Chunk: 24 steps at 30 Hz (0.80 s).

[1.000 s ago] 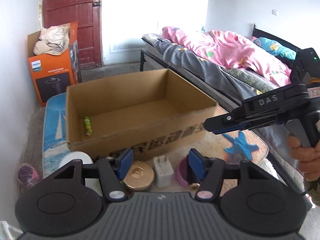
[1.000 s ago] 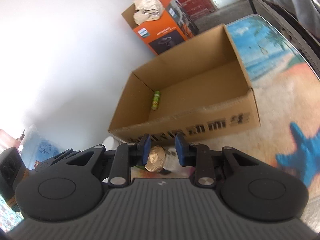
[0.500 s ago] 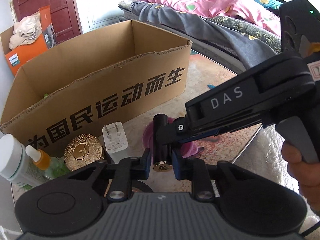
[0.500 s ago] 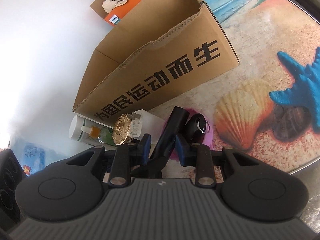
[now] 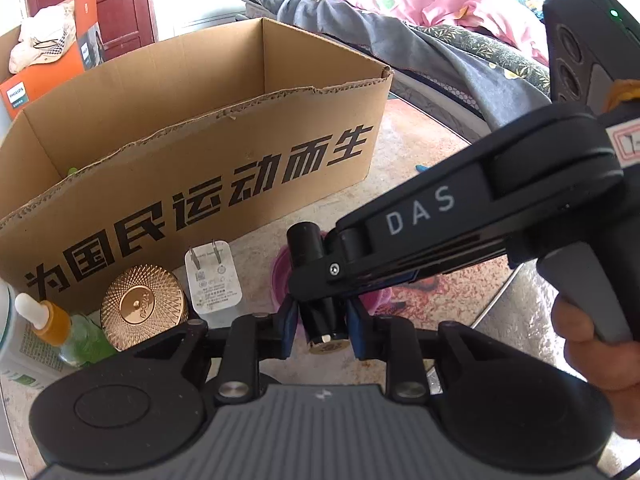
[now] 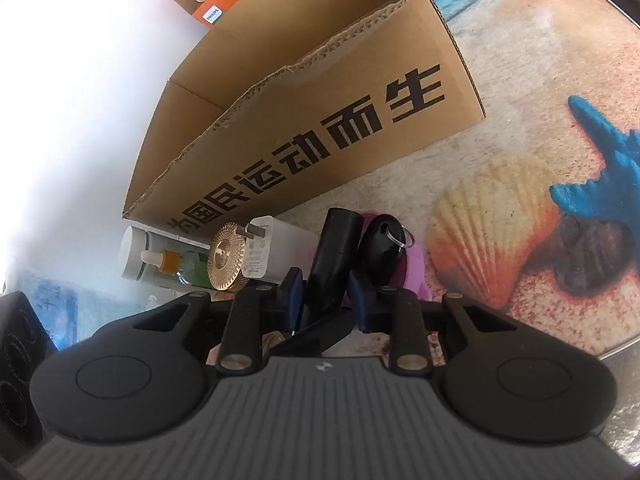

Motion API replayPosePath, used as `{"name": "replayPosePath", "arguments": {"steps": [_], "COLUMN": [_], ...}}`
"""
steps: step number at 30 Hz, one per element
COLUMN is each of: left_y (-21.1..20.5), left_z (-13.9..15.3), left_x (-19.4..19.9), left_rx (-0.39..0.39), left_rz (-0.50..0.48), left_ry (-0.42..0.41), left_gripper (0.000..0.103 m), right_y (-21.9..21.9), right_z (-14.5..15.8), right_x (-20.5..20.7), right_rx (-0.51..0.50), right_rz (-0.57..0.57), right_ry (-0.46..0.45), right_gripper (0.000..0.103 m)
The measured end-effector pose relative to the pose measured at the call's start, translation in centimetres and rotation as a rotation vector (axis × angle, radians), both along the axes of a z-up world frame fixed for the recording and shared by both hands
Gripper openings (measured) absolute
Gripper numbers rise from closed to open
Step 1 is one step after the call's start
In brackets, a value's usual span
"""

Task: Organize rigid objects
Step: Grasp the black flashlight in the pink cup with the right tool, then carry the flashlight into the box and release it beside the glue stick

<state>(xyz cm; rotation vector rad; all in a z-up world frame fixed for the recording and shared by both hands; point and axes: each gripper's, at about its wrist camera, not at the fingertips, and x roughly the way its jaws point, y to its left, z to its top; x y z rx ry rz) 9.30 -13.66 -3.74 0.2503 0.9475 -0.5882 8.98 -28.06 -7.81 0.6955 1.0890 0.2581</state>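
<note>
Left gripper [image 5: 322, 326] was clamped on lower end of black cylindrical tube [image 5: 316, 280], gold end cap toward camera. Right gripper [image 6: 324, 300] jaws had just been closing; tube [image 6: 334, 252] sat between blue pads, apparently gripped. Tube stood tilted on mat [image 6: 520, 80], just in front of printed cardboard box [image 5: 200, 152], beside white plug adapter [image 5: 212, 280] and black key fob [image 6: 380, 248].

Recommended: one gripper should release before lift. Lift should go straight up, clear box rim, avoid knocking gold-lidded jar [image 5: 142, 304].
</note>
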Motion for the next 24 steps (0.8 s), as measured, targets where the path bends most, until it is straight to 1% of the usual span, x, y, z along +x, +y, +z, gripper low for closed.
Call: {"name": "replayPosePath", "arguments": {"steps": [7,12,15,19,24], "left_y": [0.6,0.9,1.3,1.8,3.0], "left_z": [0.1,0.2,0.9,2.7,6.8], "left_x": [0.8,0.5,0.0,-0.9,-1.9], "left_rx": [-0.052,-0.069,-0.08,-0.096,-0.107], "left_rz": [0.01,0.011,0.004,-0.001,0.013], "left_ry": [0.039,0.036,0.015,-0.024,-0.14], "left_gripper": [0.03,0.029,0.028,0.028,0.028], "right_y": [-0.4,-1.0,-1.2,-1.1,-0.1], "right_z": [-0.2,-0.5,0.1,2.2,6.6], "right_x": [0.5,-0.2,-0.9,-1.9,-1.9], "right_rx": [0.03,0.074,0.086,0.082,0.08], "right_rz": [-0.016,-0.038,-0.047,-0.045,-0.004], "right_ry": [0.014,0.001,-0.024,-0.081,-0.209], "right_gripper": [0.022,0.021,0.021,0.021,0.021]}}
